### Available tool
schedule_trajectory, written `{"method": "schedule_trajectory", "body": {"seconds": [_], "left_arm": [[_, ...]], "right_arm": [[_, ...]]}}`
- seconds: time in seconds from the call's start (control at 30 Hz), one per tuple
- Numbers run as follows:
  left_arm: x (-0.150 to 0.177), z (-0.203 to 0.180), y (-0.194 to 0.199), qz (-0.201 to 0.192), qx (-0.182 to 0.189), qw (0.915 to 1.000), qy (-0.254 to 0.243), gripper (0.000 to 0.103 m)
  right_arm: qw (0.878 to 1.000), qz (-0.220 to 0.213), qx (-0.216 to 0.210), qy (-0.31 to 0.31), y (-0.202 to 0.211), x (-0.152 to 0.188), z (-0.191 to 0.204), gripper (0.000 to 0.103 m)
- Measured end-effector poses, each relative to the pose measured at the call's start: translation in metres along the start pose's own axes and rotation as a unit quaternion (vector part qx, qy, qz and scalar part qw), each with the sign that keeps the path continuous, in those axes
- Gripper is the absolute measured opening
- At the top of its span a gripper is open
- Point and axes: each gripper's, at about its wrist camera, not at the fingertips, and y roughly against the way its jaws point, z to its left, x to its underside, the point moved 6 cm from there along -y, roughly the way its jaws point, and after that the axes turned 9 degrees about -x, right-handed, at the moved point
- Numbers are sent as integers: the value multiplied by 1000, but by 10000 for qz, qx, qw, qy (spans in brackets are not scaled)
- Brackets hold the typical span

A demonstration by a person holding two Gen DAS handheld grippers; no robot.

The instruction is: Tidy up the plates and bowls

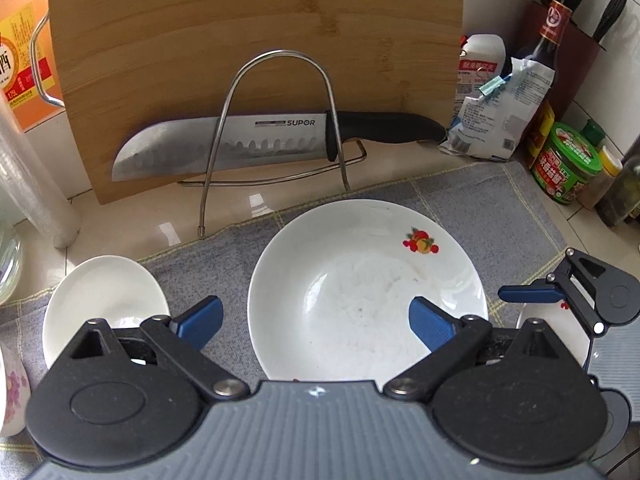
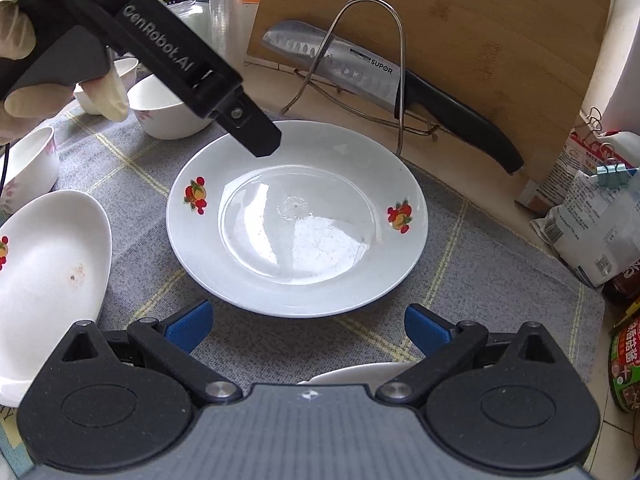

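Observation:
A white plate with fruit prints point(image 1: 360, 280) point(image 2: 298, 220) lies on a grey mat. My left gripper point(image 1: 314, 320) is open, with its near rim between the blue fingers. My right gripper point(image 2: 308, 330) is open and empty, just short of the plate's near rim; it also shows in the left wrist view point(image 1: 560, 292) at the right. A smaller white dish point(image 1: 100, 300) sits to the left. A deep white plate with a stain point(image 2: 48, 272) lies at left in the right wrist view. Three white bowls point(image 2: 160, 108) stand at the back left.
A bamboo cutting board point(image 1: 240, 40) leans at the back with a knife point(image 1: 248, 140) on a wire rack point(image 1: 280, 120). Bags, bottles and jars point(image 1: 568, 168) crowd the right side. A cling-film roll point(image 1: 28, 168) stands at left. Another white rim point(image 2: 360, 372) shows under my right gripper.

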Motion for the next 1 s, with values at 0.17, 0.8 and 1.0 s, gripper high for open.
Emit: {"method": "schedule_trajectory", "body": {"seconds": [0.17,0.8,1.0], "left_arm": [[-6,0,-20,103,52,9999,70,99],[-13,2,-68,574,242,9979,192,98],[-18,2,-69,577,282,9977,195,97]], "right_arm": [[9997,198,28,132,-12,-1,-2,103],[9992,301,-267,-34,-30,-3,-10,103],[9990,320,-297,-13,-29,-4,-9,103]]}}
